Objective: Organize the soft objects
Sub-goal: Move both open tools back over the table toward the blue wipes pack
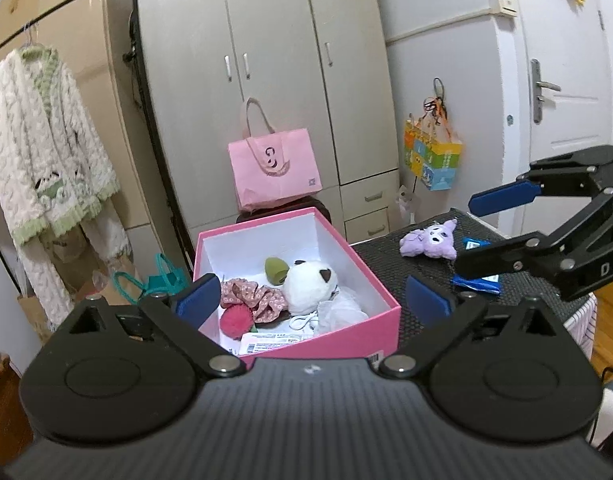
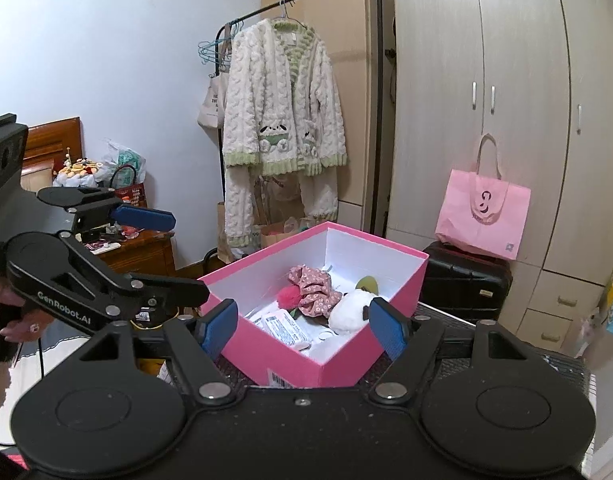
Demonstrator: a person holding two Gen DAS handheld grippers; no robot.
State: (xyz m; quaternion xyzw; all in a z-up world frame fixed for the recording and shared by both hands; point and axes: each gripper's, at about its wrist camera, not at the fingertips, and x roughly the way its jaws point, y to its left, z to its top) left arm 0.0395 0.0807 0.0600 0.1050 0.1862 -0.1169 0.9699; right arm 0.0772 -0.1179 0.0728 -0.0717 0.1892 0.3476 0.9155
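An open pink box (image 1: 326, 344) (image 2: 406, 284) stands on a black mesh table (image 1: 386, 264). Inside lie a white plush (image 1: 310, 288) (image 2: 350, 312), a floral scrunchie (image 1: 250, 298) (image 2: 312, 288), a red pompom (image 1: 235, 320) (image 2: 287, 296), a green piece (image 1: 276, 270) and paper packets. A purple plush (image 1: 428, 240) lies on the table right of the box, beside blue packets (image 1: 478, 282). My left gripper (image 1: 312, 300) (image 2: 188, 256) stands open and empty at the box's near left side. My right gripper (image 2: 304, 328) (image 1: 466, 236) is open and empty, hovering near the purple plush.
A pink tote bag (image 1: 274, 168) sits on a black suitcase (image 2: 466, 280) behind the box, before a wardrobe (image 1: 266, 40). A fluffy white robe (image 2: 282, 120) hangs on a rack at the left. A colourful bag (image 1: 432, 156) hangs by the door. A wooden nightstand (image 2: 138, 248) stands far left.
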